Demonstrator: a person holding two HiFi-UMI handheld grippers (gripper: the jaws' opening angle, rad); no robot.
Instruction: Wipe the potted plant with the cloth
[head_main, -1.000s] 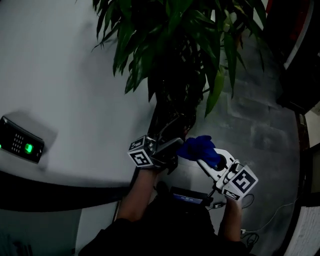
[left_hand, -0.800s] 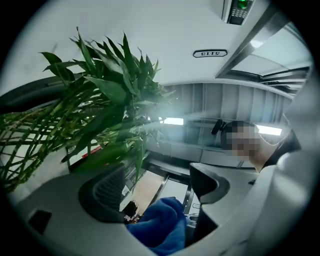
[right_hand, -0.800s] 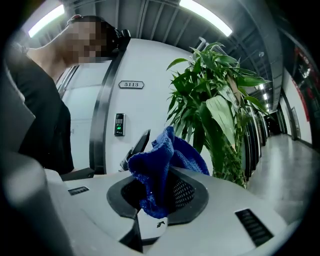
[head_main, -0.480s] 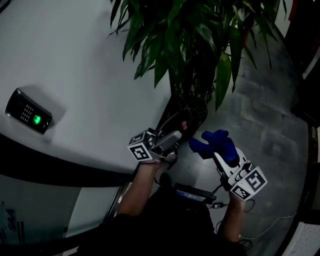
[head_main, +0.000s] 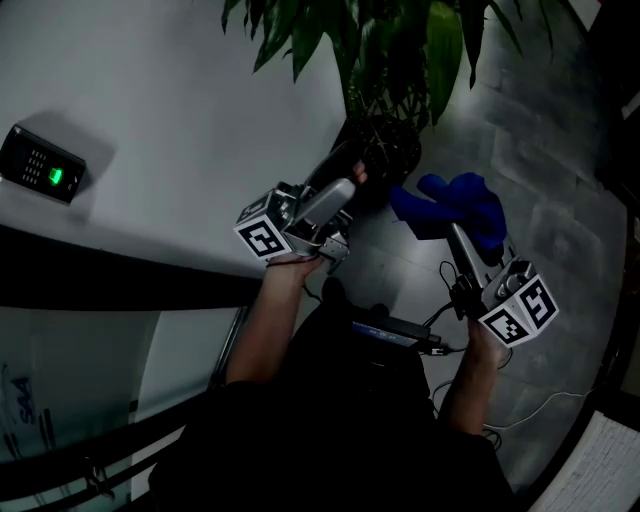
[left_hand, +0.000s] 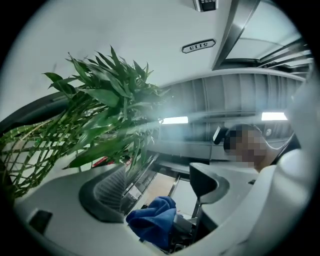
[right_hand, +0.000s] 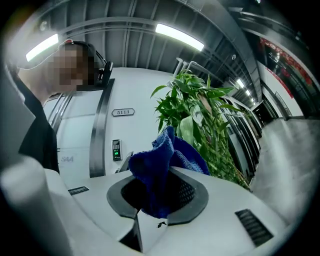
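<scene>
Standing farther apart than a second ago, right gripper (head_main: 462, 232) clenched on the blue cloth (head_main: 458, 200), bunched just beside the dark pot (head_main: 385, 152) of the potted plant (head_main: 400, 45), left gripper (head_main: 343, 188) released and empty by that pot, green-lit keypad (head_main: 40, 165) on white wall (head_main: 180, 110).

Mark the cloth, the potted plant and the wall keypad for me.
cloth (head_main: 456, 207), head view, middle of the blue bunch.
potted plant (head_main: 400, 60), head view, its foliage.
keypad (head_main: 42, 163), head view, middle of its face.
</scene>
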